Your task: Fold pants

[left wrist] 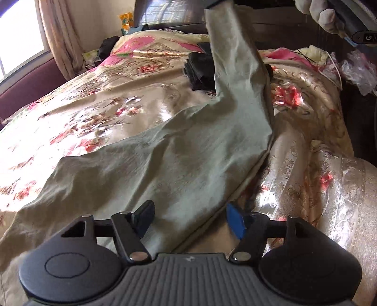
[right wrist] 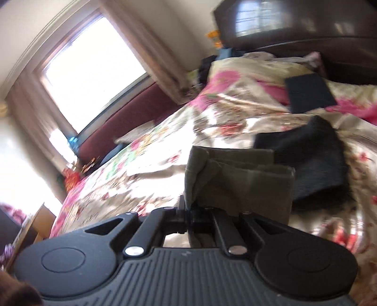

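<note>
Grey-green pants [left wrist: 169,160] lie spread on a floral bed cover [left wrist: 89,122]. One leg rises up to the top of the left wrist view, where my right gripper [left wrist: 218,3] holds its end. My left gripper [left wrist: 189,217] is open, its jaws either side of the pants' near edge, just above the cloth. In the right wrist view my right gripper [right wrist: 188,211] is shut on the folded leg end of the pants [right wrist: 238,181], held above the bed.
Folded black garments [right wrist: 308,164] lie on the bed [right wrist: 165,169] beyond the pants, with a dark flat piece [right wrist: 308,93] behind. A dark headboard [right wrist: 294,26] is at the back, a window [right wrist: 94,70] with curtains at left. Plastic bags [left wrist: 358,68] sit at right.
</note>
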Demonstrator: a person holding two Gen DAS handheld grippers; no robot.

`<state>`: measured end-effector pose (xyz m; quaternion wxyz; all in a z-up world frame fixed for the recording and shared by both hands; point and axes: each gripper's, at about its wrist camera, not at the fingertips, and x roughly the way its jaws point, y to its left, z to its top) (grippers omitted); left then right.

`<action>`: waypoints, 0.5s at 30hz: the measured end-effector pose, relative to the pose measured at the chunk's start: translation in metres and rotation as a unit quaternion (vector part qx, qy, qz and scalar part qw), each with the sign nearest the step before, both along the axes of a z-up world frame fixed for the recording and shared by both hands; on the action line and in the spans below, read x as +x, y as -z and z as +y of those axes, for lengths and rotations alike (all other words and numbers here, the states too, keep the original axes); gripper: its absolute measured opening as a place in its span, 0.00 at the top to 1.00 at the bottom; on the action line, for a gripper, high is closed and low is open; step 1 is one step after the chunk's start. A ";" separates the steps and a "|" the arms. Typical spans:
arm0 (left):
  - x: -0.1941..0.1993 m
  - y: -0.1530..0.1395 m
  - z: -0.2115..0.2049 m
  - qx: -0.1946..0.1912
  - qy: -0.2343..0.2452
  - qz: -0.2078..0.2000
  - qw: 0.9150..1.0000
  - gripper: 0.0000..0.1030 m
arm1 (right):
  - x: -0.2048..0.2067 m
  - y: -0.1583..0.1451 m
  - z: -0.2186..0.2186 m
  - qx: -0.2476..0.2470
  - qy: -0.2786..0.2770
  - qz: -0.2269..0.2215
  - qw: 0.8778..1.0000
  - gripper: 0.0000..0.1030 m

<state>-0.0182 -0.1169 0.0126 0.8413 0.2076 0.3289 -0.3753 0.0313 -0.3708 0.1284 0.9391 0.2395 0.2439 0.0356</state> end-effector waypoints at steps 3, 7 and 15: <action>-0.001 -0.006 0.034 -0.016 -0.041 0.002 0.999 0.23 | 0.034 0.001 0.097 -0.070 -0.118 0.002 0.990 0.97; -0.001 -0.008 0.088 -0.029 -0.114 0.008 0.993 0.23 | 0.069 0.024 0.216 -0.107 -0.242 0.011 0.964 0.97; -0.006 -0.015 0.162 -0.086 -0.207 0.012 0.974 0.22 | 0.064 0.094 0.374 -0.190 -0.395 0.075 0.896 0.97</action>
